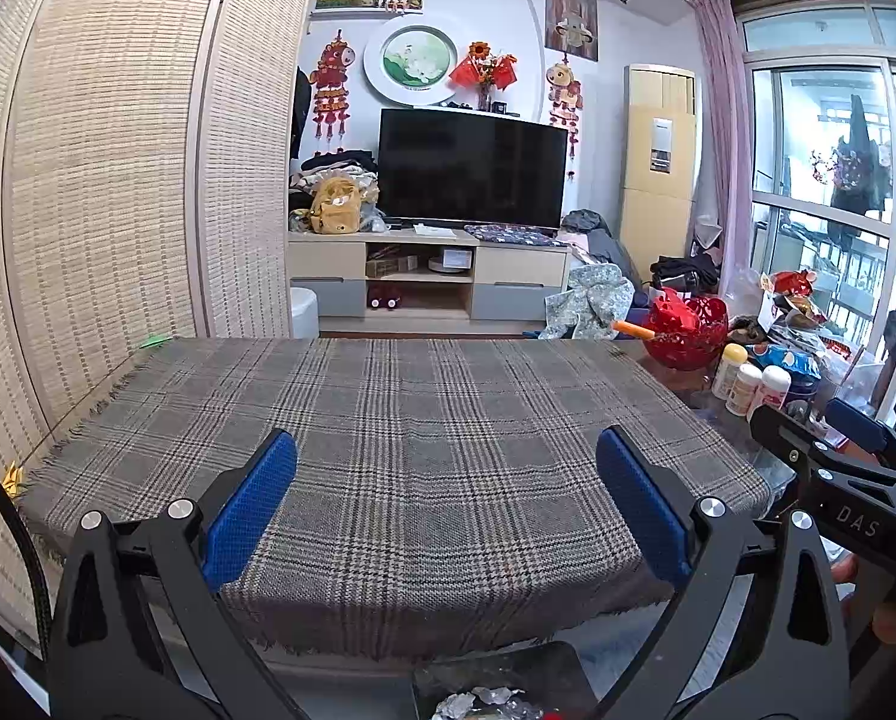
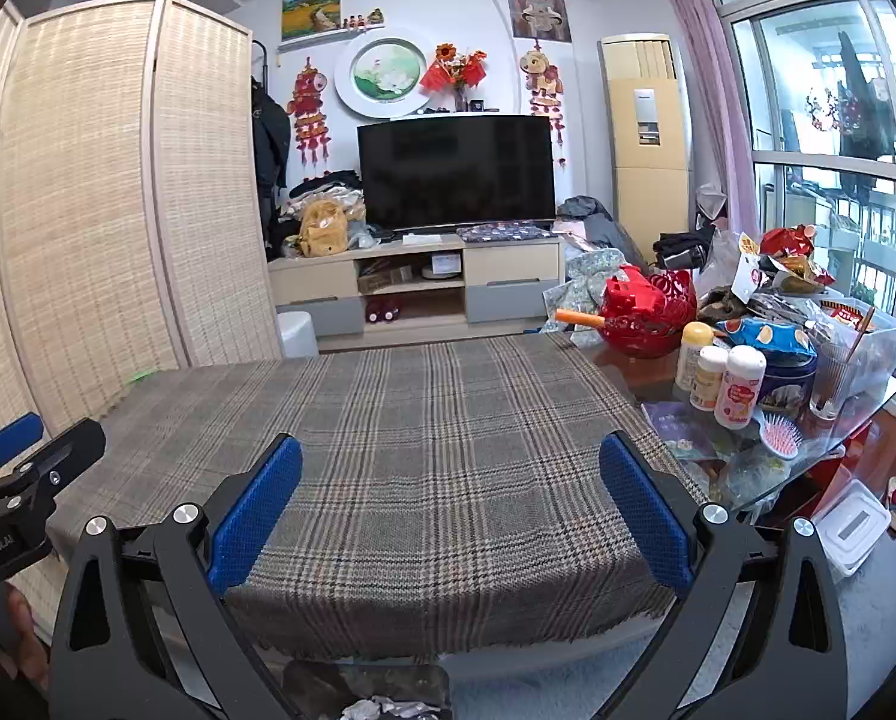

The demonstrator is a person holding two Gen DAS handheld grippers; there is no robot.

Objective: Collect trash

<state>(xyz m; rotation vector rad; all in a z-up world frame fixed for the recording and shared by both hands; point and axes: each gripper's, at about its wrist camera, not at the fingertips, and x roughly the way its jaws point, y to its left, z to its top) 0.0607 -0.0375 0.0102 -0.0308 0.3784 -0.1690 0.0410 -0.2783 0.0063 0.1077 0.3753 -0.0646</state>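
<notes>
left gripper (image 1: 447, 504): spread wide, empty, above plaid cloth (image 1: 388, 450) | right gripper (image 2: 451, 507): spread wide, empty | crumpled trash (image 1: 490, 702): in dark bin (image 1: 538, 663) below near table edge, mostly hidden | risk: reaching blind past edge, snagging cloth fringe, dragging cloth, toppling bottles (image 2: 739, 387)

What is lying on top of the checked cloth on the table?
Nothing lies on the checked cloth. Bottles, a red basket and snack bags stand beside it on the bare glass. The cloth hides the tabletop under it.
</notes>
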